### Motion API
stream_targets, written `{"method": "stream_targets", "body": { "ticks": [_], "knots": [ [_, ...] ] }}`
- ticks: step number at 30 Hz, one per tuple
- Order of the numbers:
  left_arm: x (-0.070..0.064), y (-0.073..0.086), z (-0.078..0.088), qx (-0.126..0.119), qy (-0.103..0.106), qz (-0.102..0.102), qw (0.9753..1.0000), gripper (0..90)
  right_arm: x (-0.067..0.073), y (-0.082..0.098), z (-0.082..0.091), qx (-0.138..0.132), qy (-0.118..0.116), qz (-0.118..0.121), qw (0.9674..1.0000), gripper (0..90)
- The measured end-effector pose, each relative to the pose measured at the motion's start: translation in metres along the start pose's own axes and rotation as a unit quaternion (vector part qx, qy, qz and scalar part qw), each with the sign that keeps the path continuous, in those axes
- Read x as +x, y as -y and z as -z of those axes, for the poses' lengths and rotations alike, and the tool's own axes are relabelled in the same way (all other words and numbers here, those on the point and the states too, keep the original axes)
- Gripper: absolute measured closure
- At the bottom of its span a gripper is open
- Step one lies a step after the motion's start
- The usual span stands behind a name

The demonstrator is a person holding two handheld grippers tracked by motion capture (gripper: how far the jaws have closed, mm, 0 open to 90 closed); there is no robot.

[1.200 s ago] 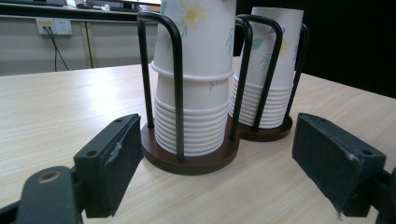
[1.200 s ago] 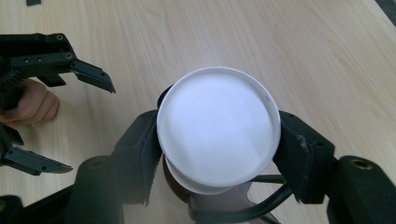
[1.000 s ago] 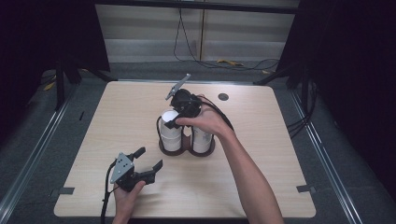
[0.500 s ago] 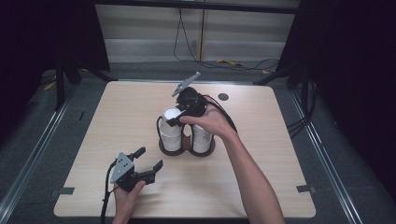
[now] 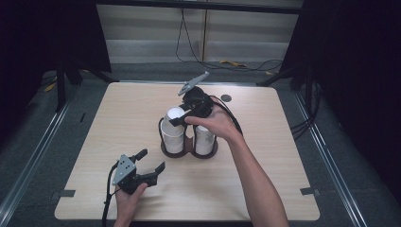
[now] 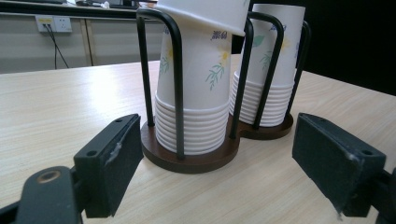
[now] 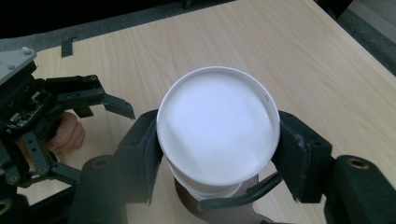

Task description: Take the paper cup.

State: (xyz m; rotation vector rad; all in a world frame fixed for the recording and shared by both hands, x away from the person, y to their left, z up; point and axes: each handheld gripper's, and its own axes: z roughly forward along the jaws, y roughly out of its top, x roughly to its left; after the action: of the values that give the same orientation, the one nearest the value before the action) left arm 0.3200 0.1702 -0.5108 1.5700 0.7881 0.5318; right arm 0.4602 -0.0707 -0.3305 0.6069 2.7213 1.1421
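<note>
A dark wooden holder (image 5: pixel 189 150) with black wire loops stands mid-table and carries two stacks of upside-down white paper cups, the left stack (image 5: pixel 173 137) and the right stack (image 5: pixel 204 139). My right gripper (image 5: pixel 182 118) is shut on the top cup (image 5: pixel 175 115) of the left stack, which sits tilted and slightly raised. In the right gripper view both pads press the sides of the cup (image 7: pixel 218 123). My left gripper (image 5: pixel 151 159) rests open near the table's front left. The left gripper view shows the left gripper (image 6: pixel 218 123) facing the holder (image 6: pixel 191 161) with nothing between its jaws.
The light wooden table (image 5: pixel 283 156) has a small dark disc (image 5: pixel 226 98) near its far edge. Tape marks (image 5: pixel 307 191) sit at the front corners. Cables and dark stands lie on the floor beyond the table.
The right gripper, with the top cup in it, has risen a little and tipped further over the left stack. The left gripper has stayed put.
</note>
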Motion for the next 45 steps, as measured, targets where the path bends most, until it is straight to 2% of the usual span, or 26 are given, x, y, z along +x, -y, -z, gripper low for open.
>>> {"method": "stream_targets", "body": {
  "ticks": [2,6,8,9,12,13,18,20,23,25,26,31,35,36,37,38,40,41,43,45],
  "knots": [
    [-0.001,0.000,0.000,-0.001,0.002,0.004,1.0000,16.0,0.000,0.000,0.002,-0.005,0.001,-0.001,1.0000,38.0],
    [0.000,0.000,0.000,-0.001,0.004,-0.001,1.0000,15.7,0.000,0.001,0.005,-0.013,0.000,-0.001,0.9999,38.0],
    [0.000,0.000,0.000,0.002,0.006,-0.012,0.9999,15.7,0.000,0.002,0.007,-0.022,-0.001,-0.005,0.9998,38.0],
    [-0.001,0.000,0.000,0.001,0.005,-0.004,1.0000,15.7,-0.001,0.002,0.008,-0.028,-0.002,-0.008,0.9996,38.0],
    [0.000,0.000,0.000,0.001,0.005,-0.004,1.0000,15.7,-0.001,0.003,0.010,-0.030,-0.003,-0.010,0.9995,38.1],
    [-0.001,0.000,-0.001,0.002,0.002,0.001,1.0000,15.7,-0.001,0.003,0.011,-0.032,-0.002,-0.007,0.9994,38.1],
    [-0.001,-0.001,-0.002,0.011,0.003,-0.011,0.9999,15.9,0.001,0.007,0.016,-0.042,0.000,-0.008,0.9991,38.1],
    [-0.003,-0.002,-0.005,0.019,0.010,0.001,0.9998,16.2,0.001,0.008,0.018,-0.049,0.002,-0.009,0.9987,38.1],
    [-0.003,-0.002,-0.006,0.029,0.011,-0.004,0.9995,17.0,0.001,0.010,0.020,-0.055,0.002,-0.011,0.9984,38.1],
    [-0.002,-0.002,-0.006,0.025,0.012,0.005,0.9996,17.0,0.002,0.013,0.021,-0.059,-0.002,-0.013,0.9982,38.1],
    [-0.002,-0.002,-0.005,0.021,0.011,0.016,0.9996,17.0,0.003,0.014,0.021,-0.062,-0.002,-0.013,0.9980,38.1],
    [0.000,-0.002,-0.005,0.019,0.017,0.020,0.9995,16.5,0.005,0.015,0.025,-0.074,-0.002,-0.013,0.9971,38.1],
    [-0.001,-0.002,-0.005,0.017,0.017,0.015,0.9996,16.6,0.009,0.017,0.028,-0.092,-0.006,-0.018,0.9956,38.1],
    [-0.001,-0.002,-0.005,0.014,0.016,0.025,0.9995,16.6,0.009,0.019,0.029,-0.099,-0.009,-0.020,0.9949,38.1],
    [0.000,-0.003,-0.005,0.013,0.020,0.024,0.9994,16.6,0.010,0.021,0.029,-0.106,-0.012,-0.024,0.9940,38.1],
    [0.000,-0.004,-0.006,0.003,0.029,0.043,0.9987,16.7,0.011,0.025,0.029,-0.111,-0.012,-0.026,0.9933,38.1],
    [-0.001,-0.007,-0.007,0.004,0.026,0.039,0.9989,17.0,0.014,0.030,0.029,-0.115,-0.013,-0.029,0.9928,38.1],
    [-0.002,-0.009,-0.008,0.006,0.030,0.029,0.9991,17.2,0.015,0.031,0.030,-0.120,-0.013,-0.032,0.9922,38.1],
    [-0.005,-0.011,-0.011,0.002,0.038,0.033,0.9987,18.1,0.016,0.037,0.033,-0.138,-0.020,-0.035,0.9897,38.1],
    [-0.006,-0.013,-0.012,0.003,0.040,0.032,0.9987,18.1,0.019,0.042,0.034,-0.144,-0.020,-0.038,0.9886,38.1]
  ]
}}
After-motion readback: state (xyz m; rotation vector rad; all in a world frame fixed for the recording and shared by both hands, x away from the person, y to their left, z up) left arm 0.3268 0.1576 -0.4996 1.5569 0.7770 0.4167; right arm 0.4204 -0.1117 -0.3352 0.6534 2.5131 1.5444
